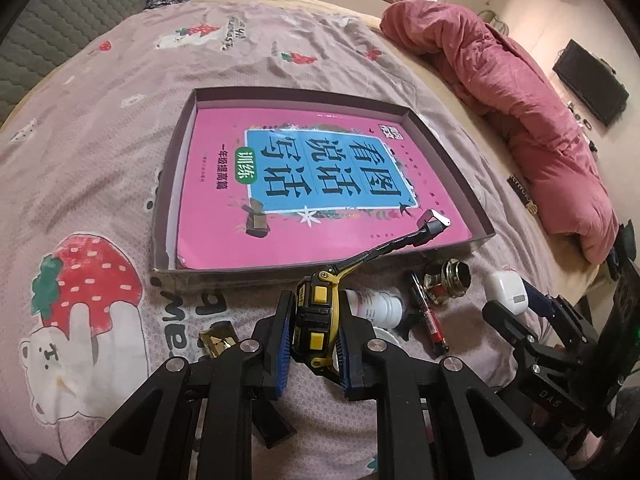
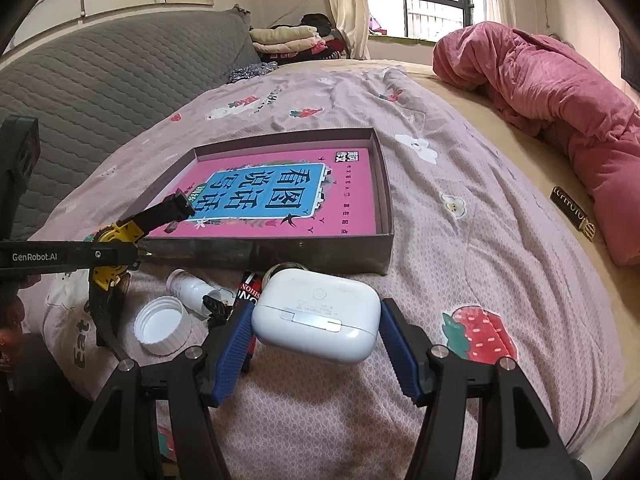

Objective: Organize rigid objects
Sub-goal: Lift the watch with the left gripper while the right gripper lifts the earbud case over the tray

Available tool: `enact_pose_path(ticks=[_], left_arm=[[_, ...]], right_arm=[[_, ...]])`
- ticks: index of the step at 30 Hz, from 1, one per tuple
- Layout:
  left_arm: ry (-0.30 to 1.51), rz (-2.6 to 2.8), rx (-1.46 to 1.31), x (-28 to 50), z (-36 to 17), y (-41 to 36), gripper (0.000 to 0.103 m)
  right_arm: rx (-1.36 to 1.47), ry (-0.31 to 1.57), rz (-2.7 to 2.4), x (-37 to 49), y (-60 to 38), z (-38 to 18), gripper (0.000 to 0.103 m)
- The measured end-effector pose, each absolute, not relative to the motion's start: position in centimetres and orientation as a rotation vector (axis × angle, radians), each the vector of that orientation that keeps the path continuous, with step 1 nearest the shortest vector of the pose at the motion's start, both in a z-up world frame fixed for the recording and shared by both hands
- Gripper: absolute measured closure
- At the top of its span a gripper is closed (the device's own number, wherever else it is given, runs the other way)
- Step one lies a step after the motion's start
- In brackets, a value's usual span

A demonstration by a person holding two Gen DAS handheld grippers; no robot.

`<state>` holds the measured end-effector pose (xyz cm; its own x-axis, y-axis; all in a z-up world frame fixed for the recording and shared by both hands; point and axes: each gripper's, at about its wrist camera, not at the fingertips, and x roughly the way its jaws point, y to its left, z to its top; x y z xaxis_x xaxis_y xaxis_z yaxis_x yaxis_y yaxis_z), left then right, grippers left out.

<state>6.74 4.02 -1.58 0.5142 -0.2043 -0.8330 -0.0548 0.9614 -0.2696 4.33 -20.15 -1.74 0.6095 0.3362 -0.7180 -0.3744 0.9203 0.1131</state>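
My left gripper [image 1: 314, 334] is shut on a yellow-and-black tape measure [image 1: 314, 308], held just above the bed in front of the box. The tape measure's black strip reaches out over the box's near right corner. A shallow cardboard box [image 1: 452, 152] holds a pink book [image 1: 320, 184] lying flat. In the right wrist view my right gripper [image 2: 316, 320] has its blue pads against both sides of a white earbud case [image 2: 316, 316], near the box [image 2: 384, 200] front wall. The tape measure [image 2: 116, 236] shows there at the left.
A small white bottle [image 2: 192, 288] lies on its side beside its loose cap [image 2: 162, 324]. A glass perfume bottle [image 1: 448, 280], a red pen-like item [image 1: 430, 320] and a gold object [image 1: 218, 342] lie on the strawberry-print sheet. A pink duvet [image 2: 560, 100] is heaped at the right.
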Motion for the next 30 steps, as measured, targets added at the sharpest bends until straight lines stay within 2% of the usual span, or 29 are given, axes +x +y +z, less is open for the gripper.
enact_pose_path(ticks=[30], left_arm=[[0.926, 0.0, -0.312, 6.8, -0.2, 6.3, 0.084]], right_arm=[[-0.093, 0.733, 0.433, 5.9, -18.7, 0.5, 0.04]])
